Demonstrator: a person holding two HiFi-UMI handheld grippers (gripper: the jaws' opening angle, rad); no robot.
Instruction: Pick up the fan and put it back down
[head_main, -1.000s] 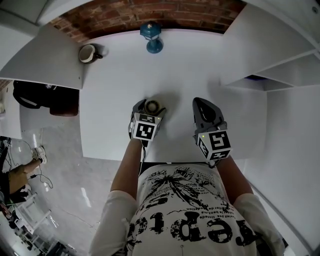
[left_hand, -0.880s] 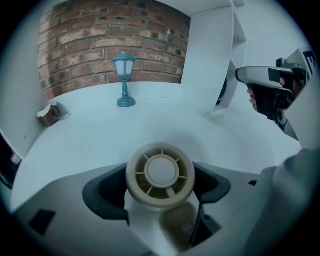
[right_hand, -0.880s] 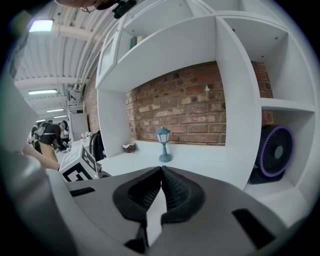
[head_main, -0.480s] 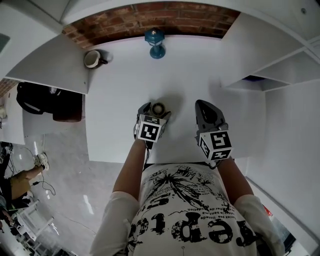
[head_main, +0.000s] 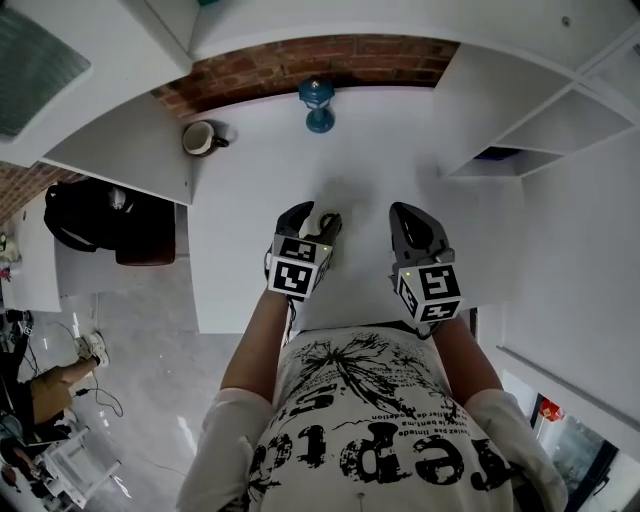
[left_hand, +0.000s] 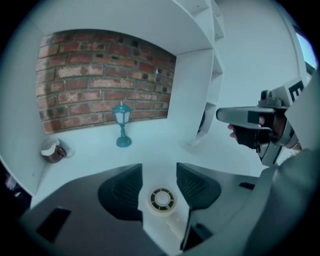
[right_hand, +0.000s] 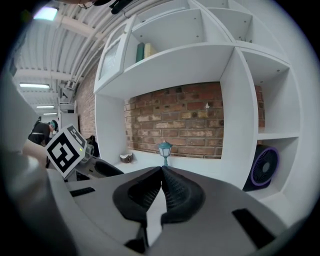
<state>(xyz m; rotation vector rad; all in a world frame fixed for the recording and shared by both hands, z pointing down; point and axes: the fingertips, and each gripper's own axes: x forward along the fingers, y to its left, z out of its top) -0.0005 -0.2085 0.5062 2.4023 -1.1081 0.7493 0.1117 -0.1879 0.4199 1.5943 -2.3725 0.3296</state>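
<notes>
At 6 o'clock in the head view, nearest the person, the left gripper (left_hand: 159, 172) has its jaws closing on the small white fan (left_hand: 161, 199), gripped between them over the white desk (head_main: 250, 200). Toward 3 o'clock from it, the right gripper (right_hand: 161, 170) has its jaws together, empty. Farther off stand a mug (head_main: 200, 138) at 11 o'clock and a teal lantern (head_main: 318, 103) at 12 o'clock.

The left gripper (left_hand: 159, 175) tilts downward, its jaws closing on the fan (left_hand: 161, 199). The right gripper (head_main: 413, 220), just right of the fan, has its jaws together.
</notes>
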